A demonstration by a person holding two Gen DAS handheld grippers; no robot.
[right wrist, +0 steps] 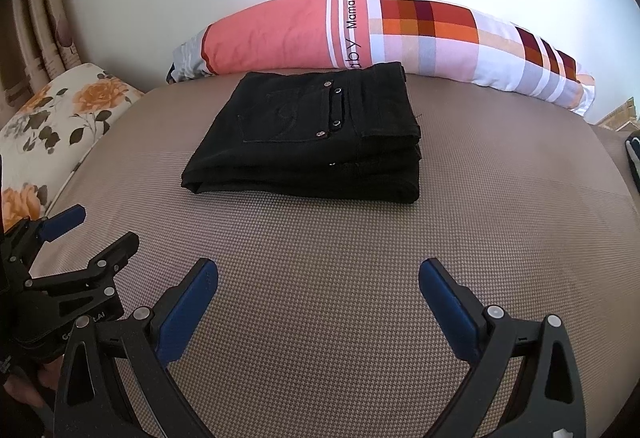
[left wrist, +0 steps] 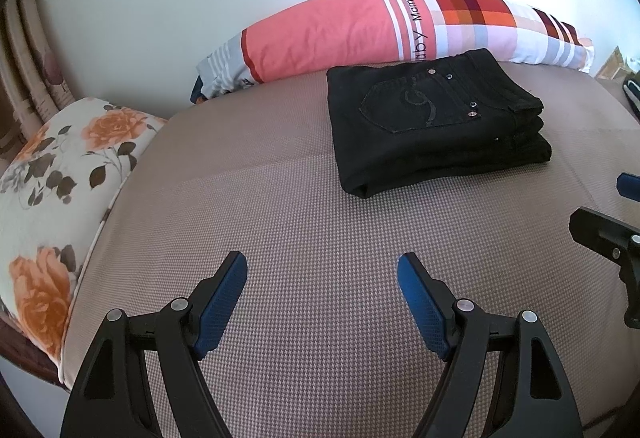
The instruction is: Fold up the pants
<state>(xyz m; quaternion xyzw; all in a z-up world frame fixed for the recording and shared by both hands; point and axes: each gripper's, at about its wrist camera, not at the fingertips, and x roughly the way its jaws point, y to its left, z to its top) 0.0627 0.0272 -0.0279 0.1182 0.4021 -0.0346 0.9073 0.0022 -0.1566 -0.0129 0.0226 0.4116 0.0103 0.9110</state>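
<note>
Black pants (left wrist: 432, 126) lie folded in a compact stack on the brown checked bed surface (left wrist: 304, 230), back pocket up; they also show in the right wrist view (right wrist: 316, 142). My left gripper (left wrist: 322, 266) is open and empty, hovering over bare bed well in front and to the left of the pants. My right gripper (right wrist: 318, 272) is open and empty, in front of the pants. The right gripper's edge shows at the far right of the left wrist view (left wrist: 616, 214), and the left gripper shows at the left of the right wrist view (right wrist: 84, 234).
A long pink and plaid bolster pillow (left wrist: 360, 30) lies against the white wall just behind the pants. A floral pillow (left wrist: 52, 174) sits at the bed's left edge, with a curtain (left wrist: 28, 50) behind it. A dark object (right wrist: 634, 158) lies at the far right.
</note>
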